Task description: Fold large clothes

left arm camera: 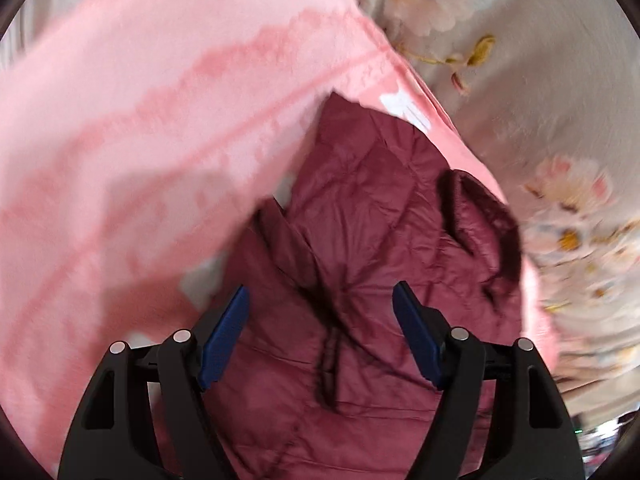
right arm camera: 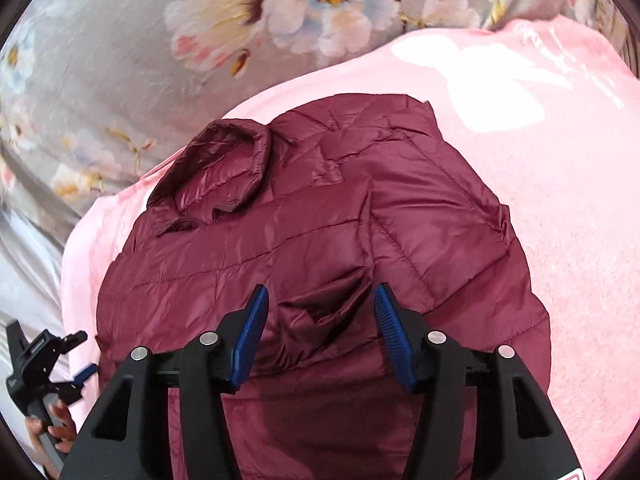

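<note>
Maroon quilted jacket (right arm camera: pixel 320 216) lying half-folded on pink blanket (right arm camera: pixel 540 240), over floral bedsheet (right arm camera: pixel 100 80). Left tool (left arm camera: pixel 320 320) wide, holding nothing, hovering above jacket. Right tool (right arm camera: pixel 320 320) part open, puckered fabric between its pads, unpinched. Best to pinch a hem edge, not mid-panel, then fold evenly.

A: anyone able to read any text in these?

B: nope. The pink blanket (right arm camera: pixel 540 200) has white print (right arm camera: pixel 496 92), way too washed out. There's a tiny label on the left gripper (right arm camera: pixel 86 354) body, too small to read. Nothing legible anywhere.
</note>
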